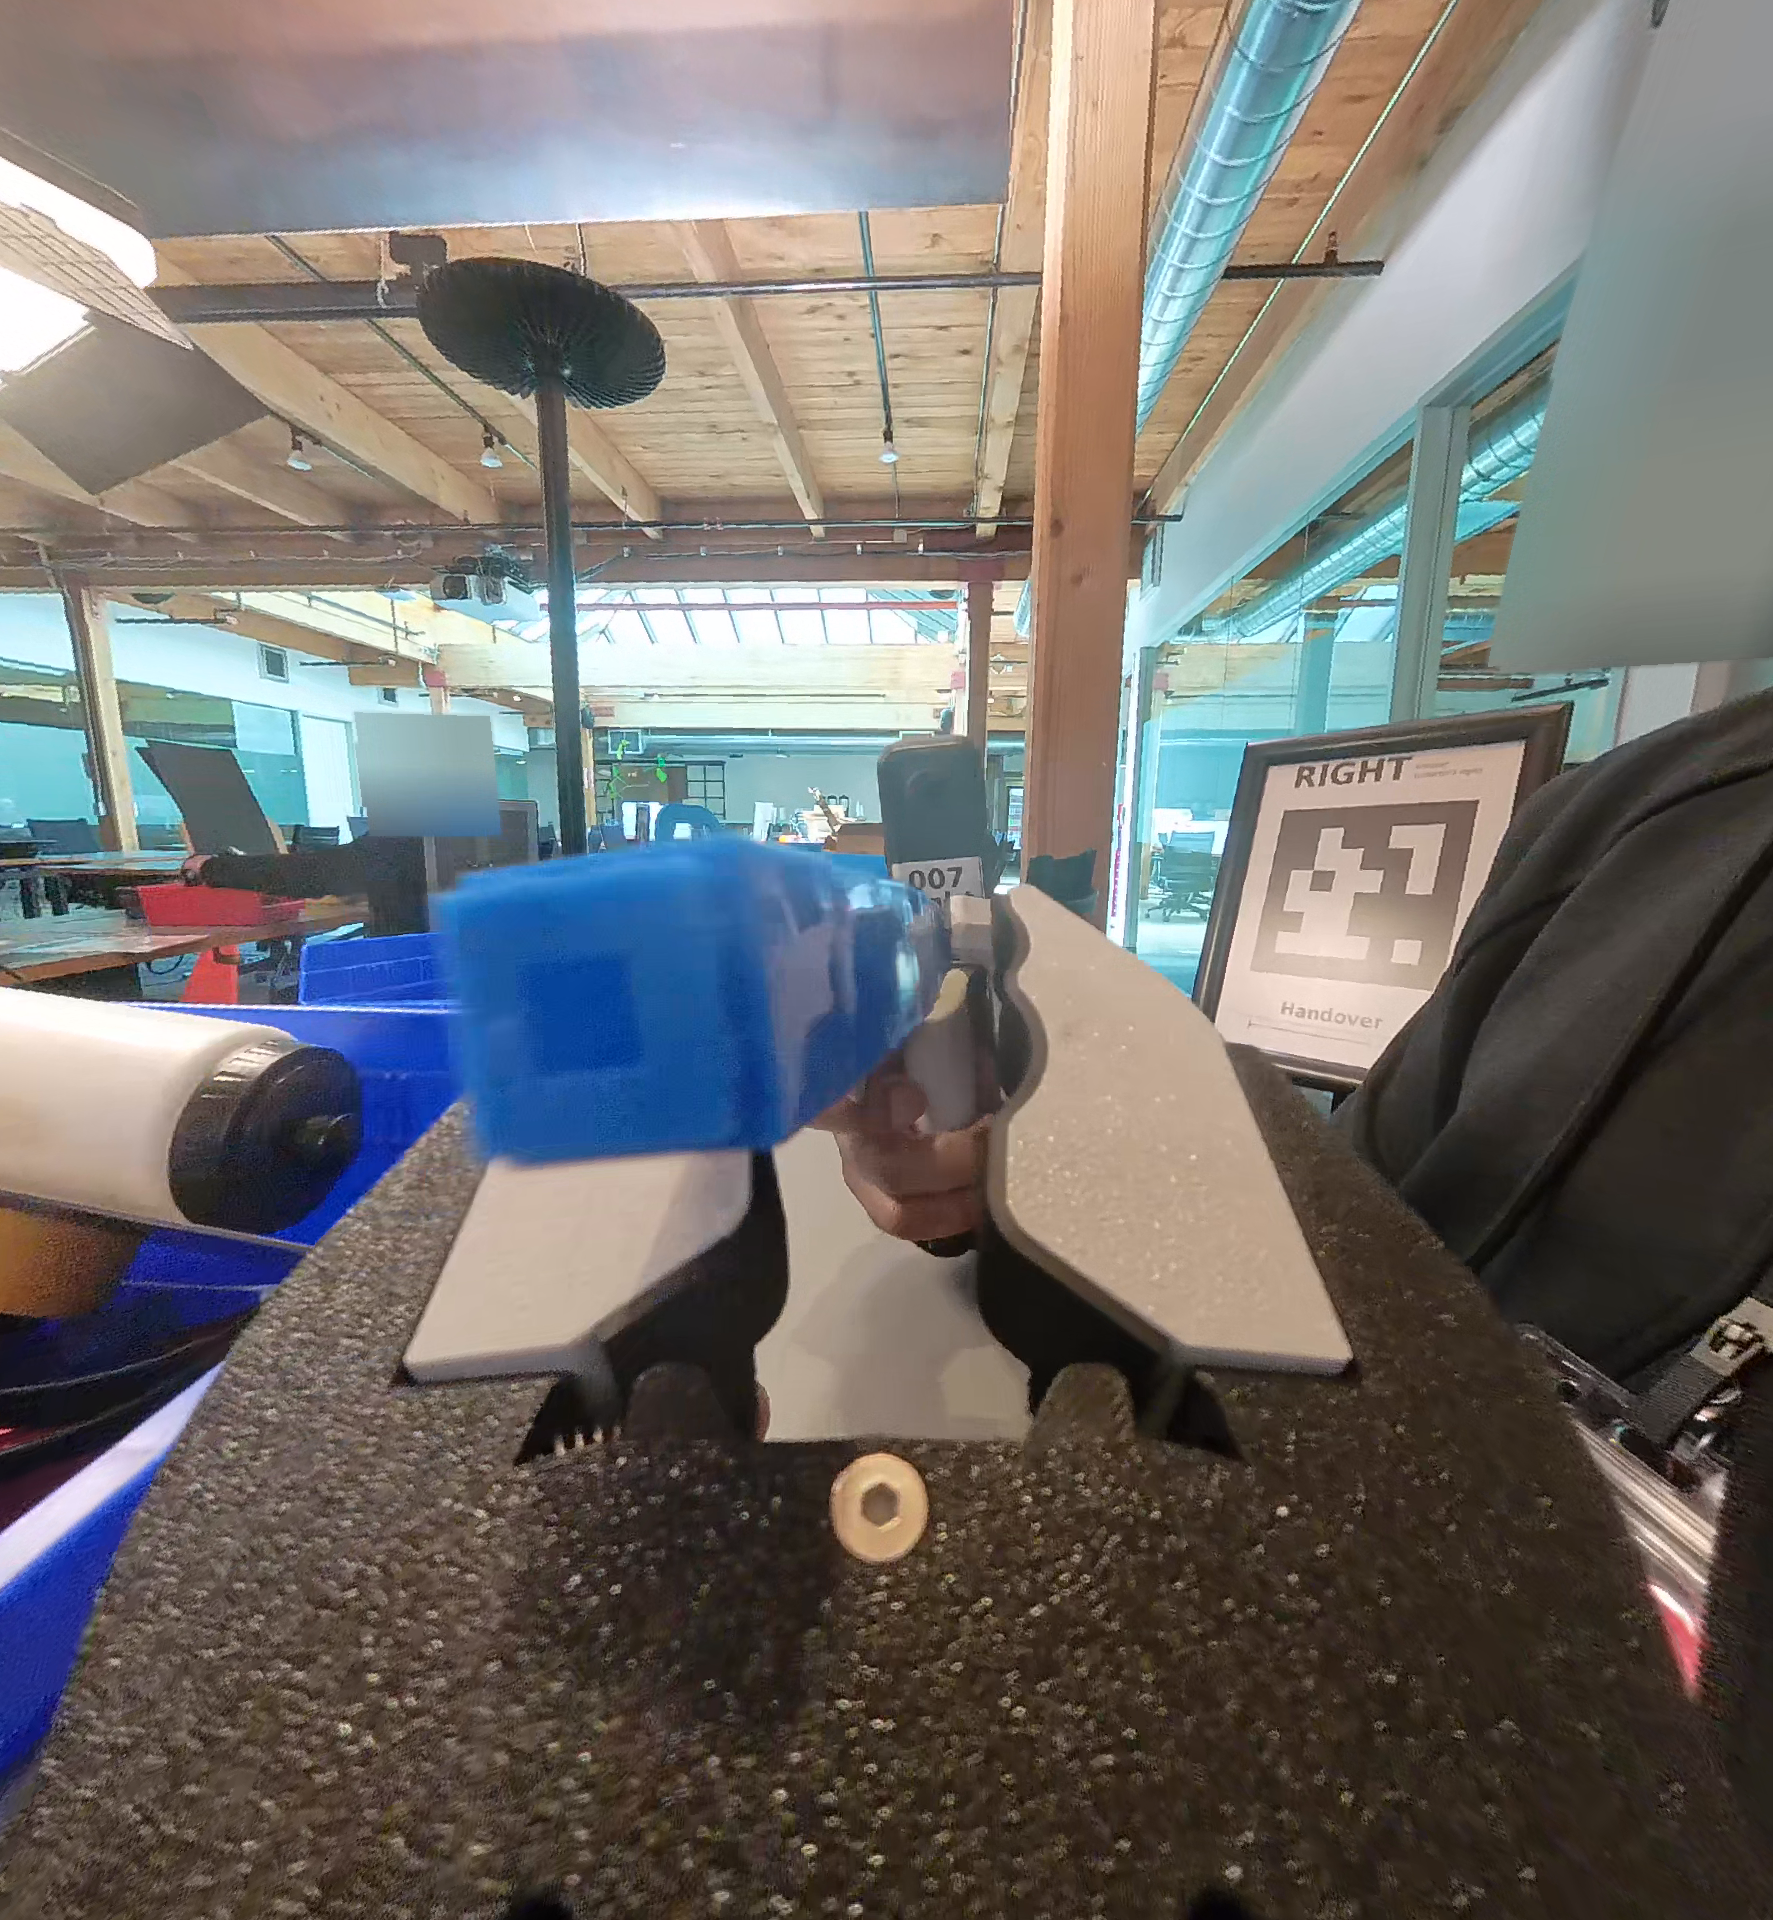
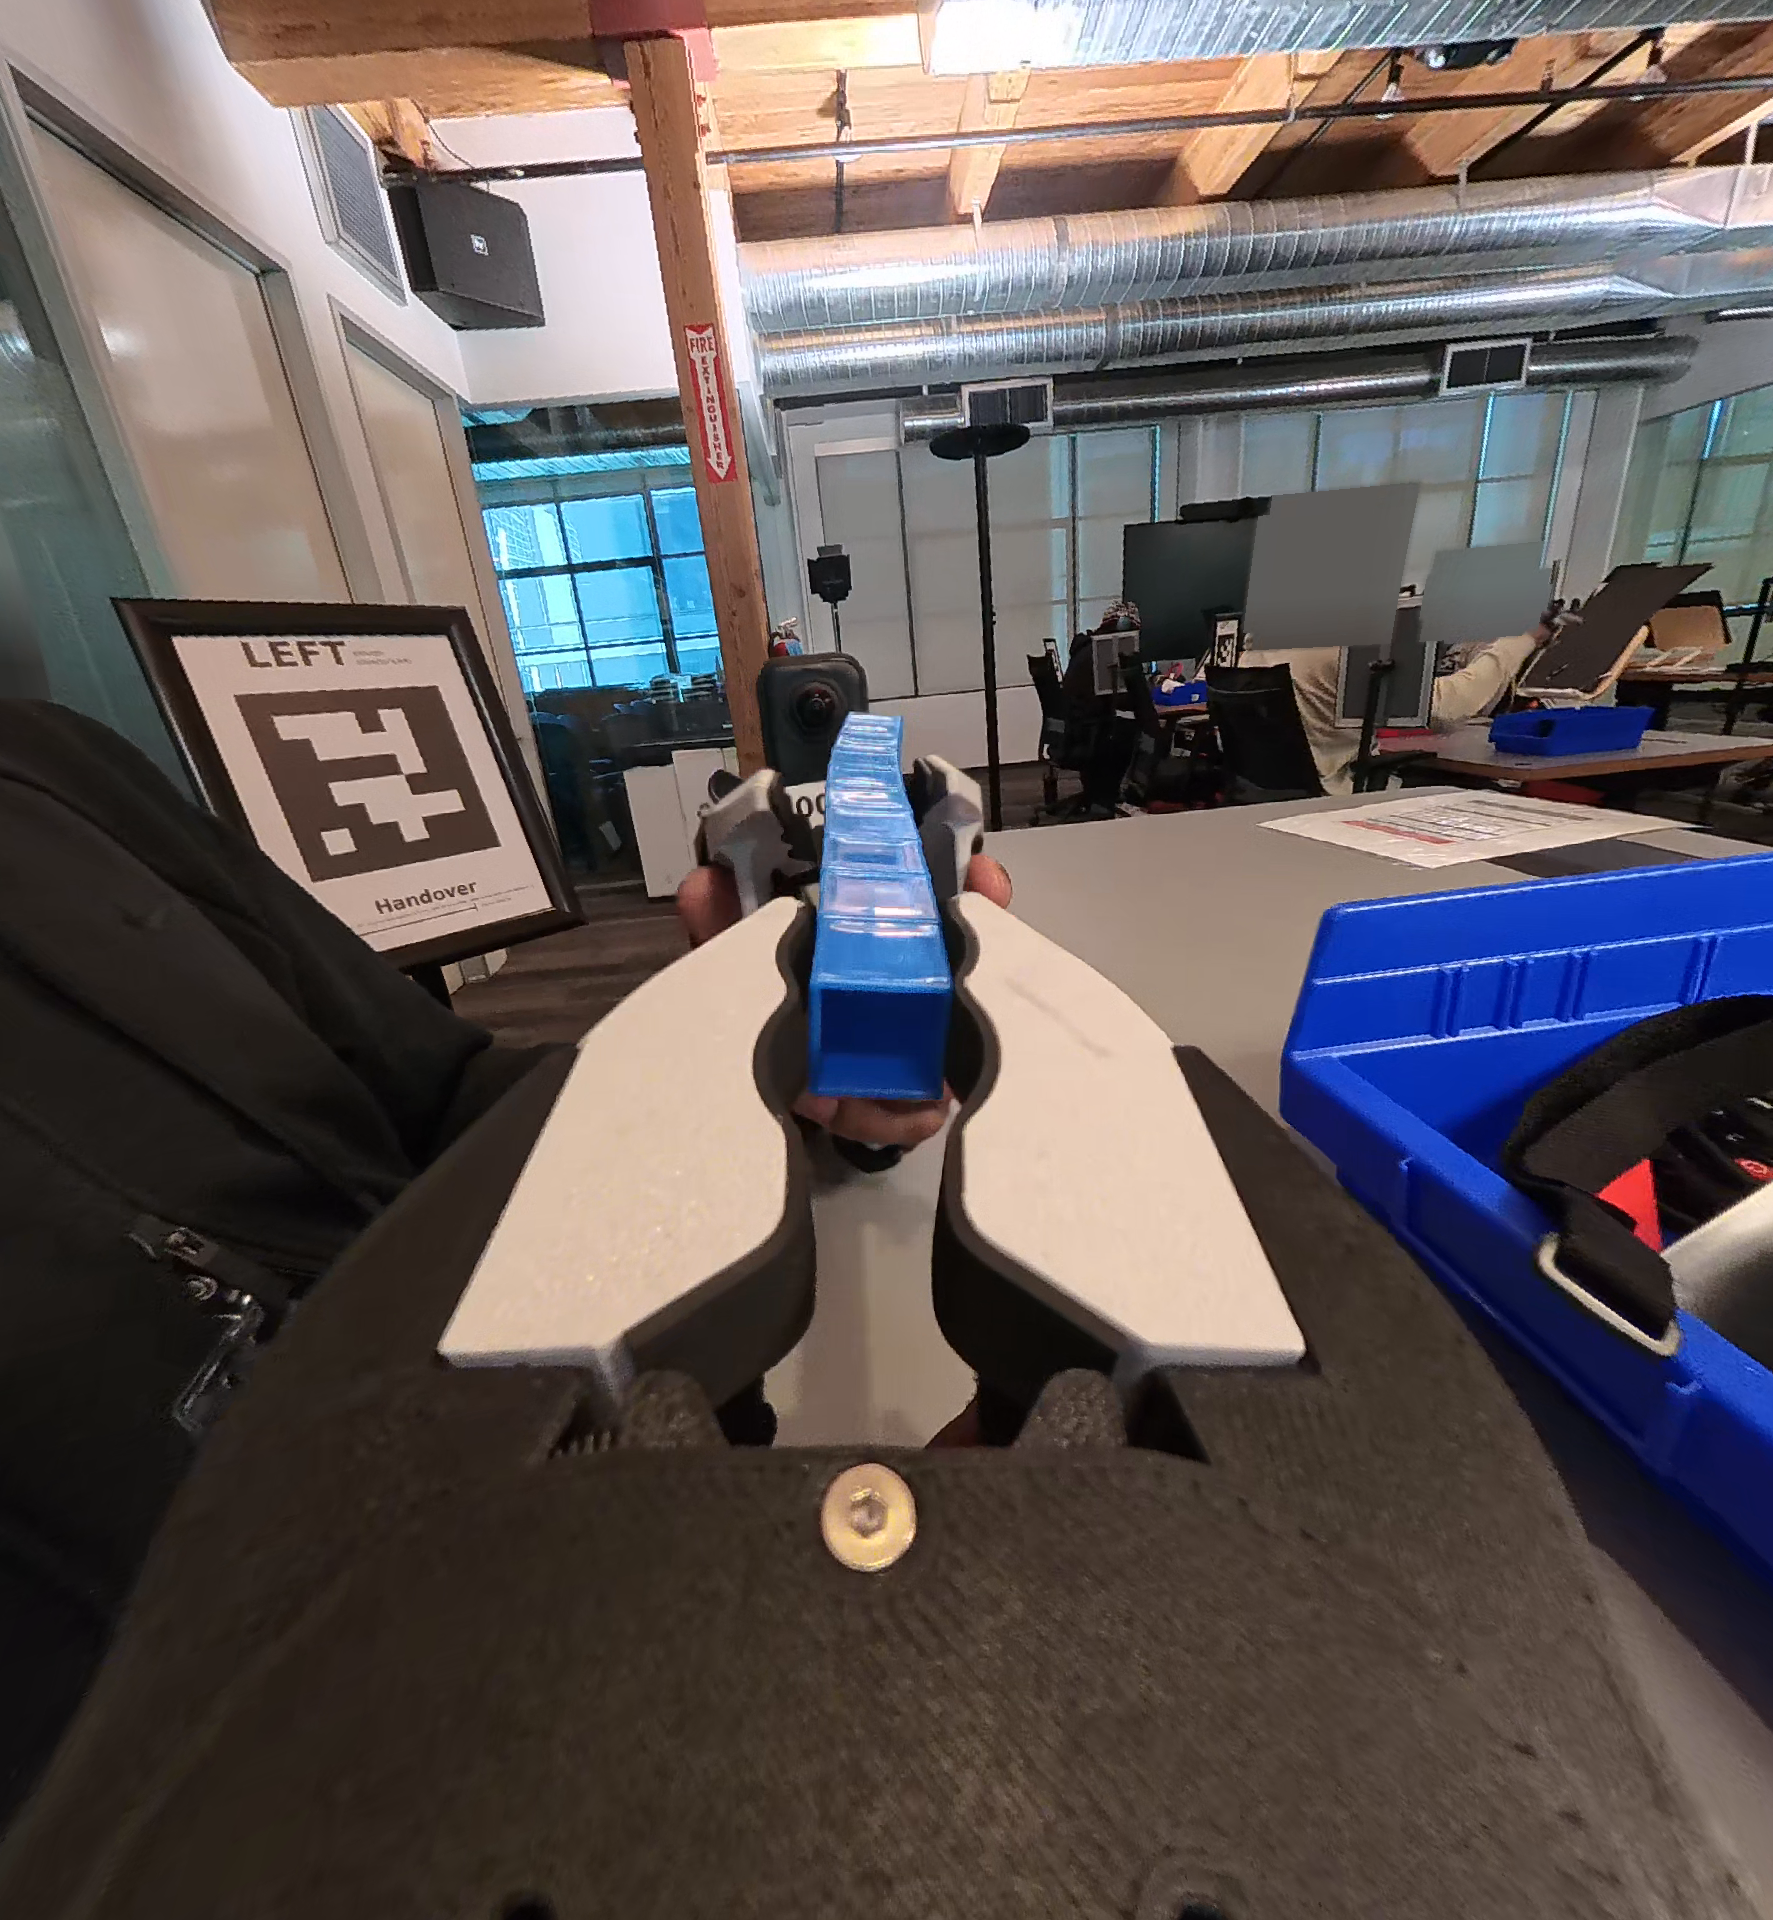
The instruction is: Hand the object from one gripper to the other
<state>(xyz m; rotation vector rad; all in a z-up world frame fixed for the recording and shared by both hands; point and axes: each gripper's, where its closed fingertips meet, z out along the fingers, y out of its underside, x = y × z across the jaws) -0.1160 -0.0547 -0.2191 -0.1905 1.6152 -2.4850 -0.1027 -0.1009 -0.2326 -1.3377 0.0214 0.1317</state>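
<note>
You are in an open-plan office in a converted loft: exposed timber beams (image 1: 757, 343) and a wooden post (image 2: 700, 395) carry the ceiling, silver ducts (image 2: 1225, 260) run beneath it, glass-walled rooms (image 1: 1381, 644) line one side, and people sit on office chairs (image 2: 1256, 727) at a monitor (image 2: 1188, 597) beyond your grey surface (image 2: 1173, 894)

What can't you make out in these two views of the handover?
- Left wrist view: the blue box is motion-blurred, so whether it touches the open left hand-held gripper is unclear.
- Right wrist view: the box's far end is hidden behind its own length, beyond the right hand-held gripper.
- Right wrist view: the blue bin is cut off by the right edge.
</note>
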